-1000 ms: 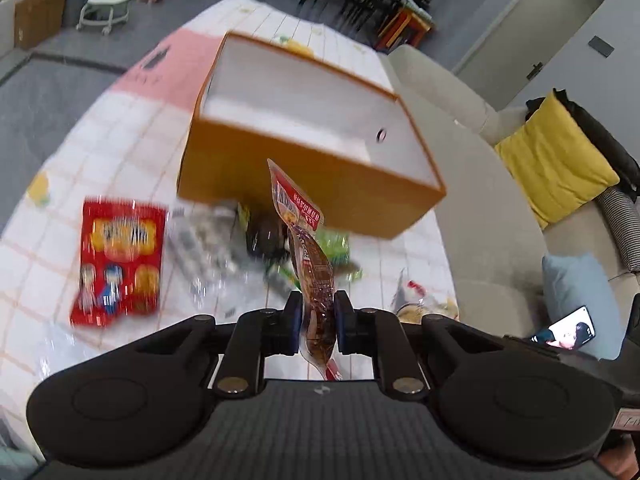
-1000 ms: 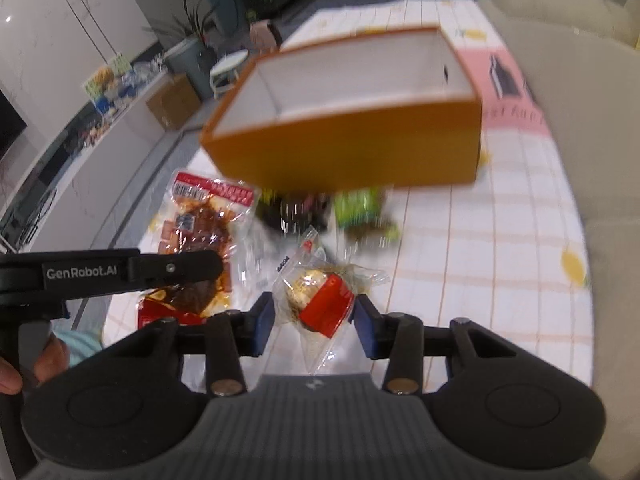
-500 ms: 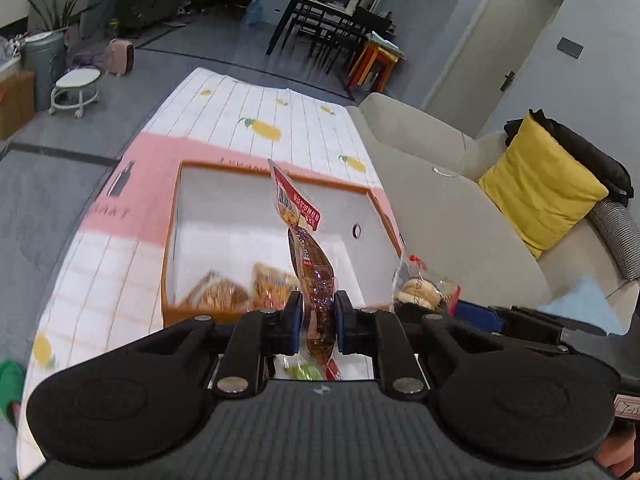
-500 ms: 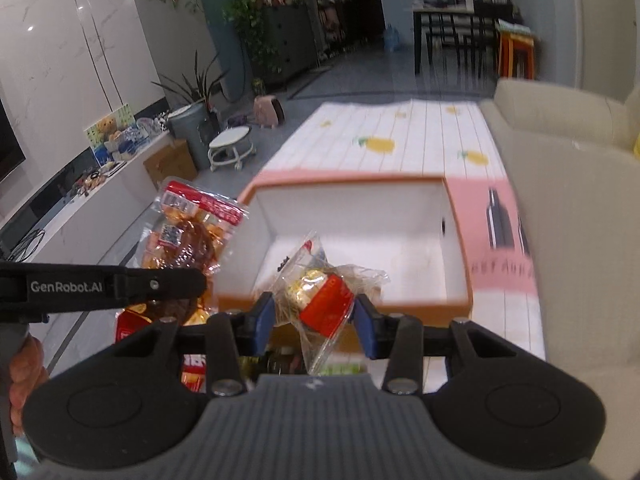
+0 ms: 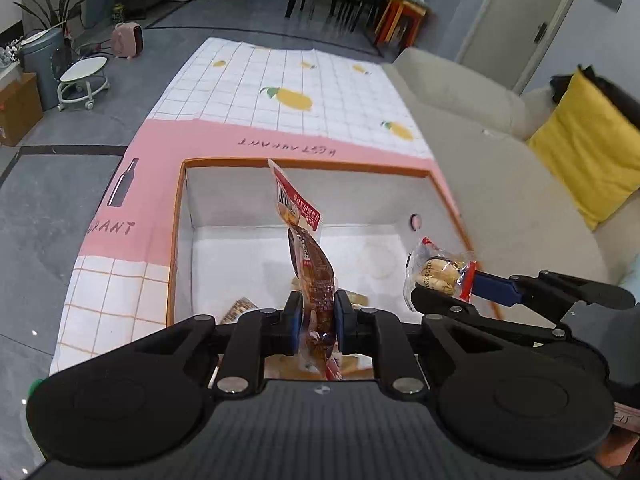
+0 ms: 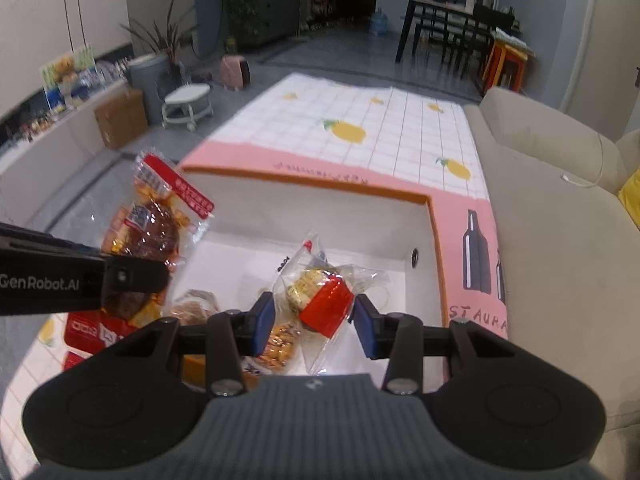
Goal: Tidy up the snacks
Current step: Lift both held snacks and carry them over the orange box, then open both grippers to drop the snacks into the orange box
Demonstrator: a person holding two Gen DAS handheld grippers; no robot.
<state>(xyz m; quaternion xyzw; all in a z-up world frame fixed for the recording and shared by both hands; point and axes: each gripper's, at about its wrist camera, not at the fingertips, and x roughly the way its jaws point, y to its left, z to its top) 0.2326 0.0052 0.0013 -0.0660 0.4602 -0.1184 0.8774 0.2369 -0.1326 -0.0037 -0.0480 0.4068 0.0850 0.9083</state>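
Holding two snacks over the box [image 5: 304, 168], I am at the drop step. My left gripper [image 5: 316, 320] pinches a brown packet [image 5: 314, 276] near its lower end, so the packet stands up edge-on above the box's near half. My right gripper [image 6: 314, 322] pinches a clear wrapped snack [image 6: 320, 300] with a red part, hanging just above the white box floor [image 6: 360, 280] toward the right side.

To do this well, I judge I should lower each snack until it is well inside the walls before spreading the fingers, since the tall packet could tip back over the near rim if let go high. Releasing one at a time would let me watch each one land. The right snack should go to the bare floor on the right, the packet to the left, so neither piles onto what already lies there. Both grippers are close together; I should keep them from bumping.

Counting: one box, orange outside, white inside. Two snacks in hand, one per gripper. Inside the box I can make out at least two snacks by the near wall [image 6: 280, 344], partly hidden behind the grippers. On the cloth [image 6: 380, 128] left of the box lies at least one red pack [image 6: 92, 330]; whether more remain there is hidden.
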